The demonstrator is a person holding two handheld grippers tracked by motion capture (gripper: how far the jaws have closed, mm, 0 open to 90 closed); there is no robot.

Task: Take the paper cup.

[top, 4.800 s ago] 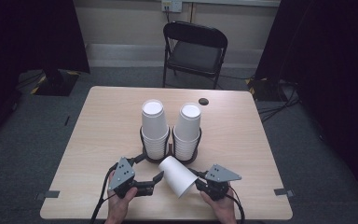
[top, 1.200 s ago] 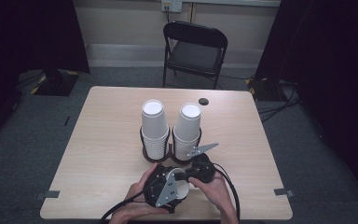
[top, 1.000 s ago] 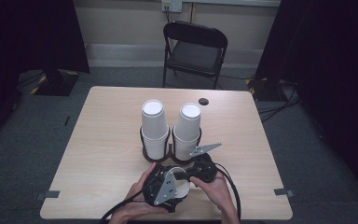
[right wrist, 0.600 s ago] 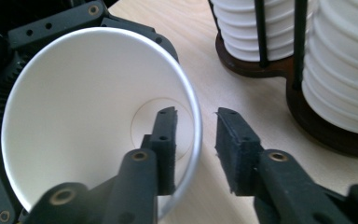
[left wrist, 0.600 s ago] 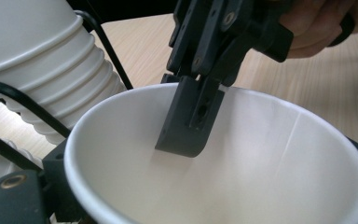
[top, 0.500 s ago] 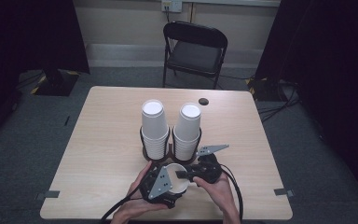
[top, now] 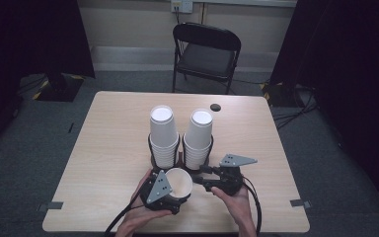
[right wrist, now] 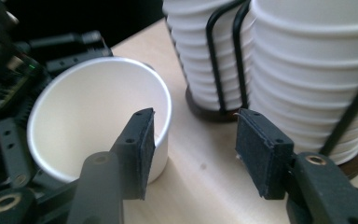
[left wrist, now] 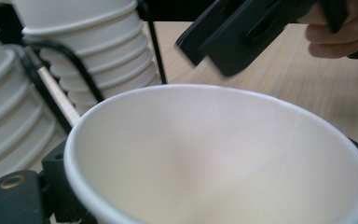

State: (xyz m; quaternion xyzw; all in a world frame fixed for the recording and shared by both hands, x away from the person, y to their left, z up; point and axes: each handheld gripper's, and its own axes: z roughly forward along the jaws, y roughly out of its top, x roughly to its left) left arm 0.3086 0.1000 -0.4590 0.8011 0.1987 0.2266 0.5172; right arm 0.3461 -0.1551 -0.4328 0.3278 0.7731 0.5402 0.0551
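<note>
High view: the single paper cup (top: 179, 181) stands upright at the near edge of the table (top: 108, 148), just in front of the two wire-held cup stacks, the left stack (top: 163, 133) and the right stack (top: 198, 137). The left gripper (top: 170, 195) grasps the cup near its base. The right gripper (top: 203, 178) sits just to the right of it, and its jaws have just been opening, with nothing between them. The cup is light and sits close to the table's near edge, so any sideways brush from the right gripper as it leaves could tip it or squash its thin wall.

Left gripper view: the cup's rim (left wrist: 223, 154) spans the frame and the stacks (left wrist: 74, 70) stand close behind on the left. I judge the grip firm, though the pads are hidden under the cup, so how hard they press is unclear. Too tight a squeeze would ovalise the rim.

Right gripper view: the released pads (right wrist: 142, 149) stand apart over bare table, one just off the cup's wall (right wrist: 102, 116). The black wire holder (right wrist: 223, 60) is near the far pad and could snag it.

No brand, label or writing can be read on anything.
</note>
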